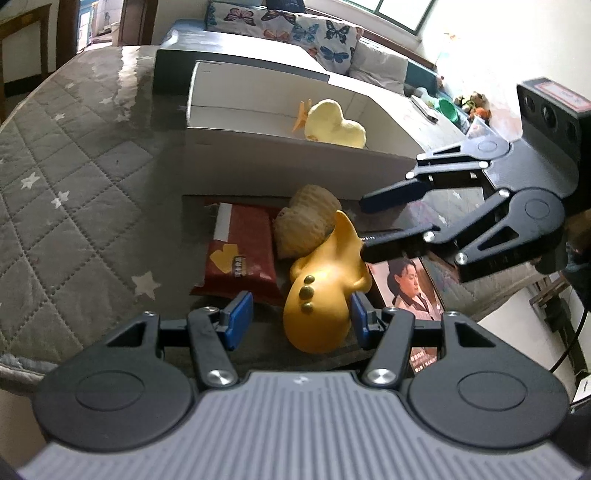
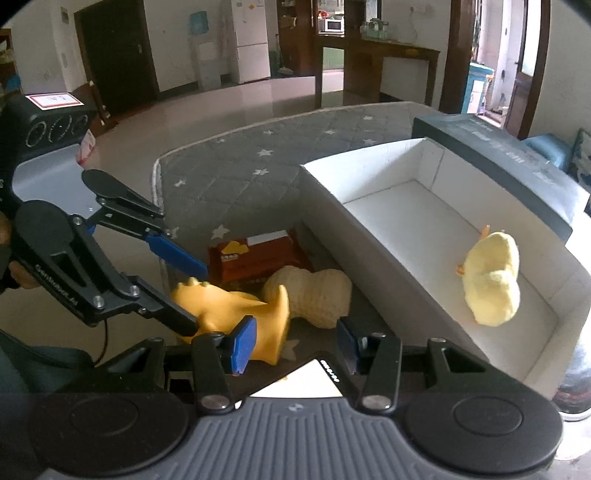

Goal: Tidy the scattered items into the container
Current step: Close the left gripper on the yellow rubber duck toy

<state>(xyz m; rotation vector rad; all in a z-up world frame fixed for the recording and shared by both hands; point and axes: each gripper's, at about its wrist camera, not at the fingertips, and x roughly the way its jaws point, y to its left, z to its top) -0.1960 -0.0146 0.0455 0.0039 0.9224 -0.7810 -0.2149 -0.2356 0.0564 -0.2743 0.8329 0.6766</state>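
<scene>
A yellow toy dinosaur [image 1: 321,295] [image 2: 236,310] lies on the grey star mat, in front of the white box [image 1: 258,155] [image 2: 369,229]. My left gripper [image 1: 300,319] [image 2: 195,299] is open and straddles the dinosaur, its right pad close against the body. My right gripper [image 1: 365,227] [image 2: 295,345] is open too, with one fingertip at the dinosaur's tail. A peanut-shaped plush [image 1: 306,221] [image 2: 317,295] and a red snack packet [image 1: 240,251] [image 2: 255,254] lie just behind the dinosaur. A yellow plush duck [image 1: 334,125] [image 2: 491,280] lies inside the box.
A book with a portrait cover [image 1: 410,284] lies to the right of the dinosaur. A dark lid [image 1: 221,66] [image 2: 517,162] sits behind the white box. The quilted mat [image 1: 74,184] [image 2: 258,166] stretches out to the left. A sofa with butterfly cushions [image 1: 295,26] stands beyond.
</scene>
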